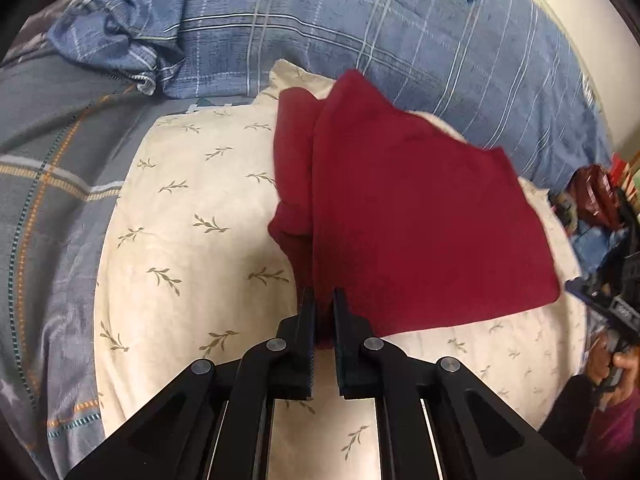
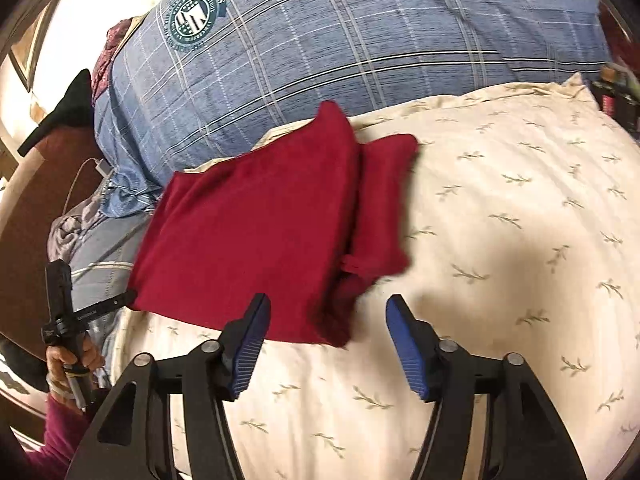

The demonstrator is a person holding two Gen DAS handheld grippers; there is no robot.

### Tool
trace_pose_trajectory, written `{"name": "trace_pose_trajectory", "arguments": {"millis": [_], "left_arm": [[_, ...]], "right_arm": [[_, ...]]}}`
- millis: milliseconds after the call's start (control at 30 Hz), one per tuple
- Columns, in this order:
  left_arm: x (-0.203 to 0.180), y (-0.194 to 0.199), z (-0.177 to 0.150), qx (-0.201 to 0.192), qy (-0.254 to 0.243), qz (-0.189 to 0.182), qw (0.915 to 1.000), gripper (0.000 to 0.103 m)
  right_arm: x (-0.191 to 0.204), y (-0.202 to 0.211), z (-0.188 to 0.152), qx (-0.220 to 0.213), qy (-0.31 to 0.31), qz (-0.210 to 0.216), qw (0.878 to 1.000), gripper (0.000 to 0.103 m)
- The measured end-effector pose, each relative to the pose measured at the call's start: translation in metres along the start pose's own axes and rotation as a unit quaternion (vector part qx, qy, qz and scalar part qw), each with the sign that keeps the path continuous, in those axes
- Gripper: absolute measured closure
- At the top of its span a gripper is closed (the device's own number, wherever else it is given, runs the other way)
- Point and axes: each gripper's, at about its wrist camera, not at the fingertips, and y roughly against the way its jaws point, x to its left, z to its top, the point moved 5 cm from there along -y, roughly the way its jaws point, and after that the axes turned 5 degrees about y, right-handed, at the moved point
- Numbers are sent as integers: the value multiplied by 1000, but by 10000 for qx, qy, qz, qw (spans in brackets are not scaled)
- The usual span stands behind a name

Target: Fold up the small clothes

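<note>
Jaws of left gripper [image 1: 323,300] clamped on near edge of red cloth [image 1: 408,208] — right gripper [image 2: 325,308] apart, empty, cloth's near corner just ahead between them on pillow [image 2: 500,240].

Dark red garment [image 1: 408,216] [image 2: 256,240], soft knit-looking cloth, partly folded, lying flat on the cream leaf-print pillow [image 1: 192,240] [image 2: 500,248], toward the pillow edge that meets the blue plaid bedding. One wide smooth panel is laid over a narrower strip that sticks out along one side, slightly bunched at its near end. The near corner of the garment is lifted a little off the pillow, far corners resting at the pillow's back edge.
</note>
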Motion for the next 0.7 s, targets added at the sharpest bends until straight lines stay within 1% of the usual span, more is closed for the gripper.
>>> {"name": "trace_pose_trajectory", "arguments": {"millis": [67, 133, 233, 267, 333, 367, 467, 567, 600, 667, 700], "left_arm": [[-5, -2, 1, -10, 8, 45, 10000, 97], [-4, -4, 2, 7, 121, 37, 9999, 97], [-4, -5, 1, 16, 137, 64, 9999, 97], [-5, -5, 1, 13, 127, 83, 9999, 97], [-7, -4, 1, 10, 107, 123, 9999, 97], [-7, -2, 2, 7, 99, 125, 9999, 97], [-7, 10, 0, -55, 66, 16, 10000, 97], [-7, 16, -6, -95, -107, 97, 9999, 97], [-6, 13, -7, -66, -118, 131, 9998, 96], [-4, 2, -9, 21, -116, 297, 9995, 96], [-4, -2, -8, 36, -86, 343, 9994, 96]], "right_arm": [[0, -4, -3, 56, 11, 54, 10000, 39], [2, -8, -4, 57, 67, 108, 9999, 39], [8, -21, 3, 9, 223, 188, 9996, 40], [8, -29, 5, 26, 231, 140, 9996, 43], [6, -42, 7, 123, 196, 76, 9997, 71], [7, -45, 6, 166, 252, 30, 9995, 90], [11, -31, 4, 33, 519, -44, 9986, 96], [10, -8, -5, -61, 680, -164, 9975, 101], [7, -8, -8, 11, 721, -251, 9971, 103], [-4, -14, -13, 185, 779, -637, 9947, 103], [-8, -15, -14, 207, 714, -714, 9947, 103]]}}
